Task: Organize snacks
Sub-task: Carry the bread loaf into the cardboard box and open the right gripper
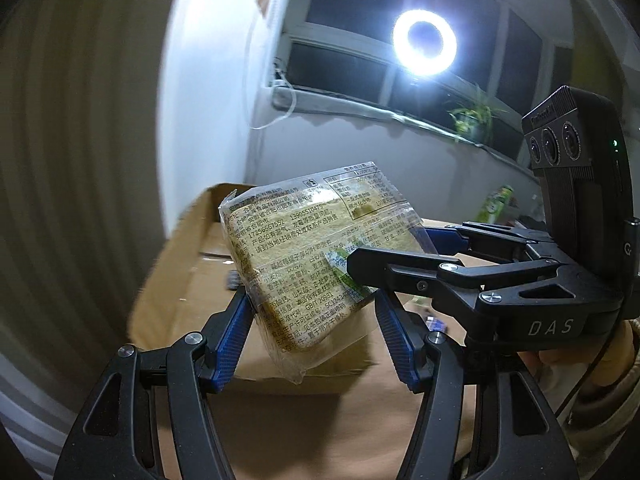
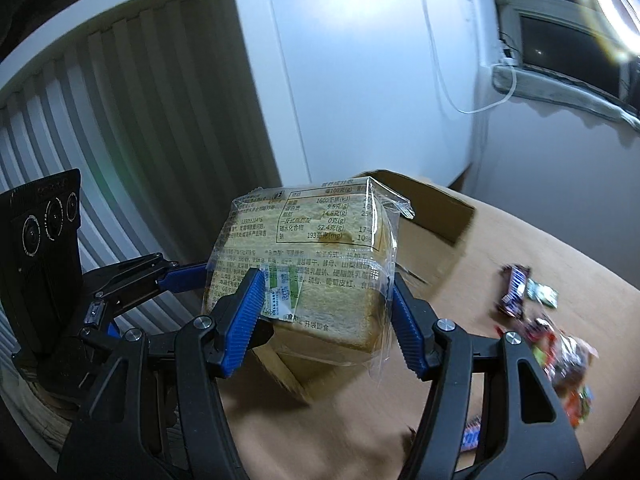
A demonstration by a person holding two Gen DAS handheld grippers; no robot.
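Snacks' surface: brown table (image 2: 520, 248), with a loose pile of wrapped snacks (image 2: 560, 352) lying along its right side in the right wrist view, blurred.
Cardboard box (image 1: 180, 264): open-topped, standing on the table just behind the raised bread; its flap (image 2: 432, 204) stuck out to the right.
Bread packet (image 1: 316, 256): sliced bread in clear printed wrap, held in the air above the table and in front of the box, tilted.
Left gripper (image 1: 314, 328): jaws part-way apart, blue pads (image 1: 236, 332) against the lower end of the packet; clamped on it.
Right gripper (image 2: 328, 316): jaws likewise clamped on the same packet, one pad (image 2: 244, 316) on its labelled face, the other at its far edge.
Chocolate bar (image 2: 514, 290): dark wrapper, on the table apart from the box.
Background: ring lamp (image 1: 424, 42) shone before a dark window (image 1: 360, 4).
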